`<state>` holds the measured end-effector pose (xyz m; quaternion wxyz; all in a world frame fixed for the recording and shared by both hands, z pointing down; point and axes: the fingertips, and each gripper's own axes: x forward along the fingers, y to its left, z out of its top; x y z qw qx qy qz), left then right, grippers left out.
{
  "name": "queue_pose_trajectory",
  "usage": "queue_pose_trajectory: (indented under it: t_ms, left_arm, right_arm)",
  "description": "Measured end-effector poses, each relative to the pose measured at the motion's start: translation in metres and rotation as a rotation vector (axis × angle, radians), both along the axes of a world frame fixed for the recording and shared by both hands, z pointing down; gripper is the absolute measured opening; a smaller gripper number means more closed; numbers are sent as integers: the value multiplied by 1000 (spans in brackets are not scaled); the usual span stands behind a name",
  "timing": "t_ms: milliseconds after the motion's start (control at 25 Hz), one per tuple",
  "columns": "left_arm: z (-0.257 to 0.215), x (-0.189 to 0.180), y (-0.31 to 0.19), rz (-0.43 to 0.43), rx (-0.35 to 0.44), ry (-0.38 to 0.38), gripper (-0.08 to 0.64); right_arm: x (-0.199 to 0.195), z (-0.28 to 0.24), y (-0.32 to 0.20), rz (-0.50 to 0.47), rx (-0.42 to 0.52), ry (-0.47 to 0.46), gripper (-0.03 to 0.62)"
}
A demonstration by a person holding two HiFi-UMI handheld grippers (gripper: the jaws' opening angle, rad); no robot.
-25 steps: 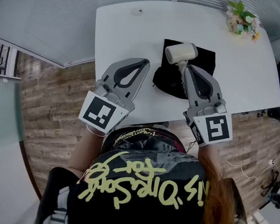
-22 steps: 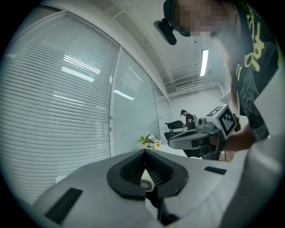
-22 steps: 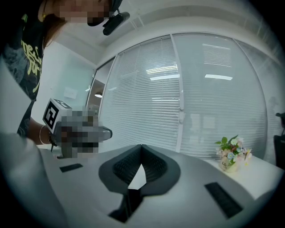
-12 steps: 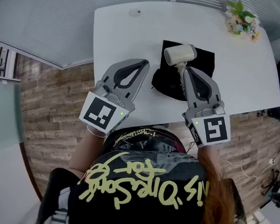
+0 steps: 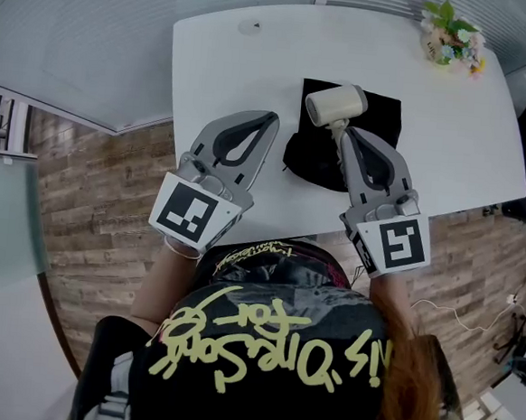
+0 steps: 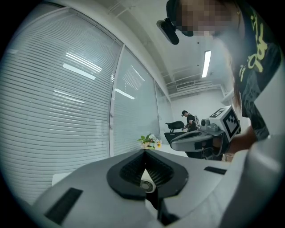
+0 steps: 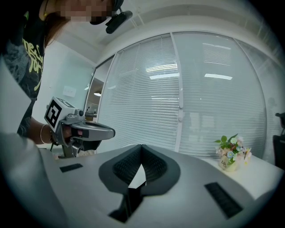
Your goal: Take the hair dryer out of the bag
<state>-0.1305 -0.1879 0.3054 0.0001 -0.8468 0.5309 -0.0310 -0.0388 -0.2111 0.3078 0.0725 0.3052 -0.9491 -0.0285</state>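
Black cloth bag (image 5: 379, 123) lies flat on the white counter (image 5: 237, 76), right of centre in the head view. The cream hair dryer (image 5: 337, 103) rests on top of it, barrel toward the upper edge and handle running down-frame, straight at the right claw (image 5: 344, 132). That claw is clenched with nothing between its jaws, its tip just at the handle's lower end. The left claw (image 5: 272, 117), likewise clenched and empty, sits left of the bag. Whether the handle's end is tucked inside the bag or free cannot be told (the claw covers it). Judgement: the right hand is nearer.
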Motion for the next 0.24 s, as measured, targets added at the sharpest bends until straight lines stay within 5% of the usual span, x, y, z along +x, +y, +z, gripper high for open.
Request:
queue_pose_trajectory:
  t_ms: [240]
  left_arm:
    - [0,0,-3,10,-2,4,-7]
  right_arm:
    - [-1,2,0,4,-1,8,2]
